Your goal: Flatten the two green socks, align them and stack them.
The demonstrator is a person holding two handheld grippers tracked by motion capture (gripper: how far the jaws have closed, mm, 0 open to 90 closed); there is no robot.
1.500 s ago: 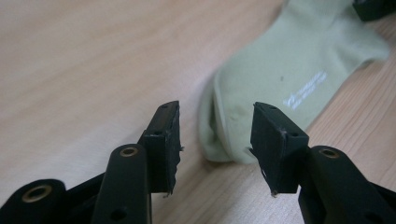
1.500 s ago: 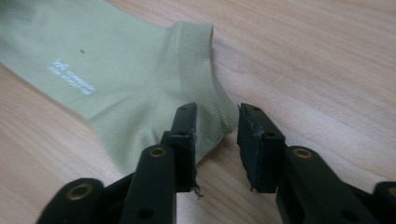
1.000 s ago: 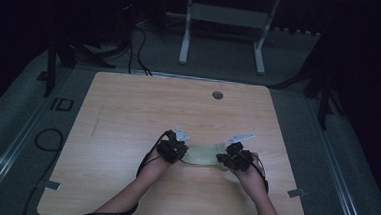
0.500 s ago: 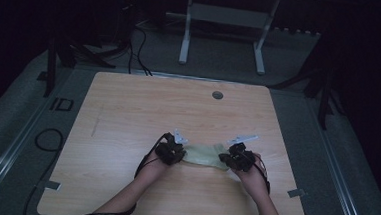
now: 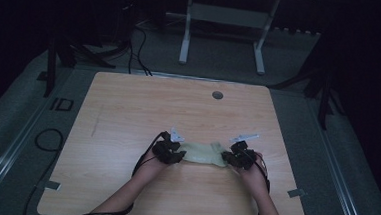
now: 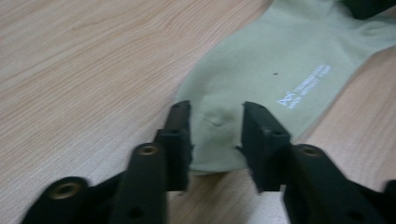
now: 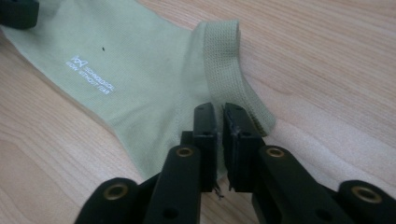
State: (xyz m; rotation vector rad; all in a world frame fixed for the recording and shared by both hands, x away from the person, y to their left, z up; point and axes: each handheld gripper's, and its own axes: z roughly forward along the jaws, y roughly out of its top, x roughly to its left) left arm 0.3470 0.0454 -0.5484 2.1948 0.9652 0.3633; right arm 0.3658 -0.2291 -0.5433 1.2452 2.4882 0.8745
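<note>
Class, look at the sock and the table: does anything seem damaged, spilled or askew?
Little stands out. The pale green sock lies flat on the table, with a small pucker at its toe end and a tiny dark speck on the fabric.

Both forearms reach in low, left gripper and right gripper jaws just opening (left wider).

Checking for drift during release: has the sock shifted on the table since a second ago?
No. The pale green sock lies at the same spot below the table's round hole, between the two tongs, as before.
</note>
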